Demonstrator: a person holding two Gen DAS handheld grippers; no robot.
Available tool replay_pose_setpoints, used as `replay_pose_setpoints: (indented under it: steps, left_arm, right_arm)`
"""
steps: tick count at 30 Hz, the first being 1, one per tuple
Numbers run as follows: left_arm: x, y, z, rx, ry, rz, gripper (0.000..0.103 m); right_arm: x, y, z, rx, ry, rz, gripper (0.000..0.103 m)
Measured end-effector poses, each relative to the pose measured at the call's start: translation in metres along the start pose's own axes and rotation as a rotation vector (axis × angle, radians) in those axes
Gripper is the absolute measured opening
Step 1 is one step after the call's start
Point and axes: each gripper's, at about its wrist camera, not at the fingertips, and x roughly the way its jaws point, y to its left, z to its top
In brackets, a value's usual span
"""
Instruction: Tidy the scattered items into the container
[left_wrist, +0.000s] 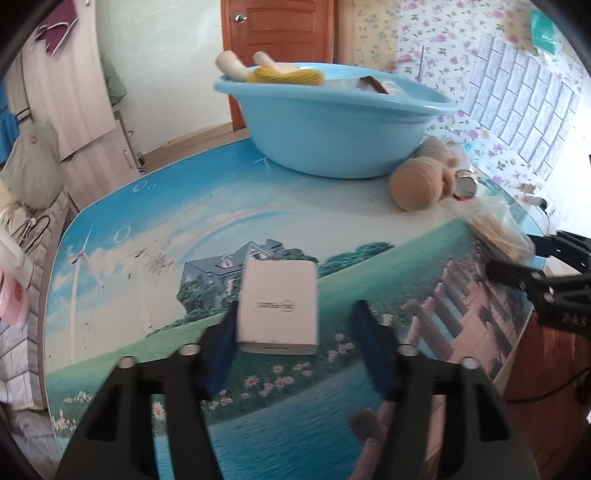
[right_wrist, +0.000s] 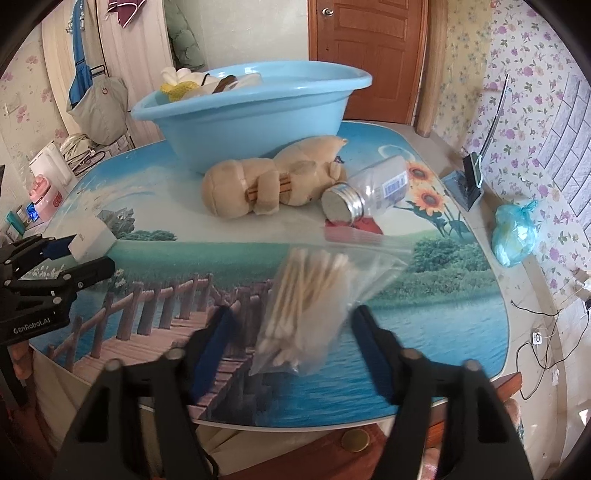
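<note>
Both grippers stand spread apart, gripping nothing. Left gripper (left_wrist: 295, 332) frames a flat white box (left_wrist: 279, 308) that lies just off its left pad (left_wrist: 221, 343). Only the right wrist view shows the right gripper (right_wrist: 291, 332) straddling a clear zip bag of cotton swabs (right_wrist: 306, 306). Beyond it lie a tan plush bear (right_wrist: 273, 177) and a tipped clear jar (right_wrist: 369, 192) with a metal lid. Farthest, the pale-blue basin (right_wrist: 240, 118) already holds several items.
</note>
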Motion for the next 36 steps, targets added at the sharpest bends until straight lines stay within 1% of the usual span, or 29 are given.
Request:
replay_pose_setpoints:
  steps: [1, 2, 3, 8, 11, 14, 18, 26, 31, 34, 36]
  left_arm:
    - [0.0, -0.001, 0.0, 0.006, -0.007, -0.002, 0.037]
    - [0.0, -0.001, 0.0, 0.015, -0.011, -0.007, 0.037]
    - [0.001, -0.001, 0.0, 0.017, -0.013, -0.008, 0.037]
    - [0.001, -0.003, 0.0, 0.025, -0.008, -0.017, 0.037]
    - [-0.004, -0.007, 0.0, 0.024, -0.011, -0.02, 0.037]
    - [-0.012, -0.008, 0.003, 0.011, -0.026, -0.03, 0.037]
    - [-0.03, -0.006, 0.013, -0.013, -0.07, -0.048, 0.037]
    - [-0.059, 0.002, 0.034, -0.055, -0.148, -0.044, 0.037]
    - [-0.064, 0.009, 0.048, -0.073, -0.173, -0.039, 0.037]
    - [-0.061, 0.01, 0.06, -0.076, -0.181, -0.051, 0.037]
    - [-0.058, 0.01, 0.071, -0.063, -0.19, -0.036, 0.037]
  right_arm:
    - [0.0, -0.001, 0.001, 0.004, -0.001, 0.004, 0.045]
    - [-0.001, -0.002, 0.001, 0.014, -0.004, 0.006, 0.034]
    - [-0.001, -0.005, 0.001, 0.029, -0.007, 0.013, 0.03]
    - [-0.005, -0.005, 0.001, 0.037, -0.023, 0.046, 0.023]
    - [-0.016, 0.001, 0.004, 0.011, -0.063, 0.061, 0.022]
    - [-0.032, 0.007, 0.01, 0.002, -0.128, 0.092, 0.021]
    - [-0.052, 0.015, 0.019, -0.02, -0.193, 0.127, 0.021]
    - [-0.071, 0.024, 0.036, -0.047, -0.255, 0.175, 0.021]
    - [-0.08, 0.027, 0.046, -0.062, -0.294, 0.198, 0.021]
    - [-0.078, 0.022, 0.057, -0.059, -0.309, 0.205, 0.021]
    - [-0.076, 0.019, 0.067, -0.052, -0.322, 0.206, 0.021]
